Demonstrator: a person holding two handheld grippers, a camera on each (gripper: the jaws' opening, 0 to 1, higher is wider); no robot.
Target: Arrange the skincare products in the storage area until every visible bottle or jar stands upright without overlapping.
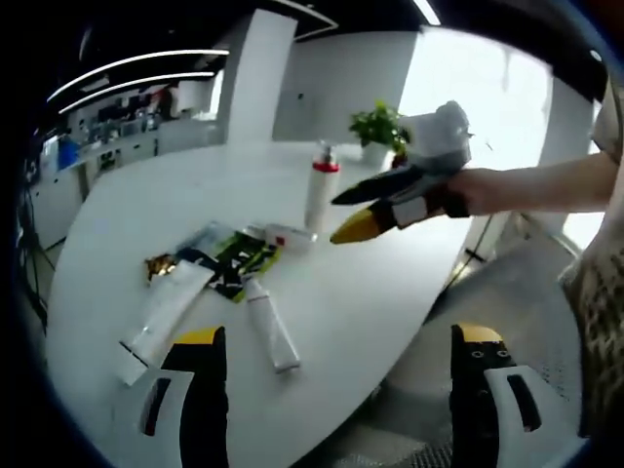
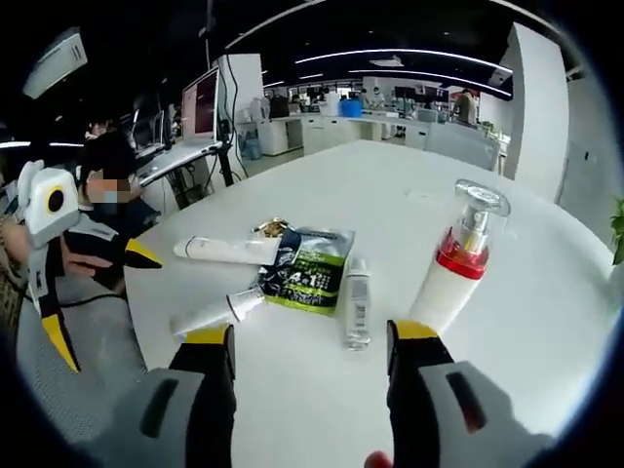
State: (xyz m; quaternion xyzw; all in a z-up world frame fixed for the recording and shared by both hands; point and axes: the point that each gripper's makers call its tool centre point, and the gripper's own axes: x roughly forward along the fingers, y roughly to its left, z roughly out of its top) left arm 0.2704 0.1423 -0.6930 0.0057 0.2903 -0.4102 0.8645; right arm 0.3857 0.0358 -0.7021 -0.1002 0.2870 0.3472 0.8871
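In the left gripper view, the left gripper (image 1: pixel 336 375) has its two yellow-tipped jaws spread wide with nothing between them, held over the near edge of the white table (image 1: pixel 380 283). Just past the left jaw lie two white tubes: a big tube (image 1: pixel 166 312) cut partly by that jaw, and a thin tube (image 1: pixel 271 325) beside it. Between their far ends lies one dark green packet (image 1: pixel 234 261), flat, with a small gold-wrapped thing (image 1: pixel 159 264) at its left; what that is cannot be made out. A small clear bottle (image 1: pixel 290 235) lies on its side beyond the packet. One pump bottle (image 1: pixel 321 187), white with a red collar, stands upright farther on. The right gripper (image 1: pixel 363 210) comes in from the right, held by a hand (image 1: pixel 478 190), its jaws apart and empty, near the pump bottle but not touching it. A potted plant (image 1: pixel 378 127) stands behind.

In the right gripper view, the right gripper (image 2: pixel 310 375) also has its jaws spread and empty. The small clear bottle (image 2: pixel 358 302) lies just ahead between them, the pump bottle (image 2: pixel 454 259) upright just past the right jaw. The packet (image 2: pixel 310 268), the thin tube (image 2: pixel 216 312) and the big tube (image 2: pixel 226 251) lie to the left; the gold thing (image 2: pixel 271 228) is mostly hidden behind the packet. The left gripper (image 2: pixel 83 273) shows at the left edge.
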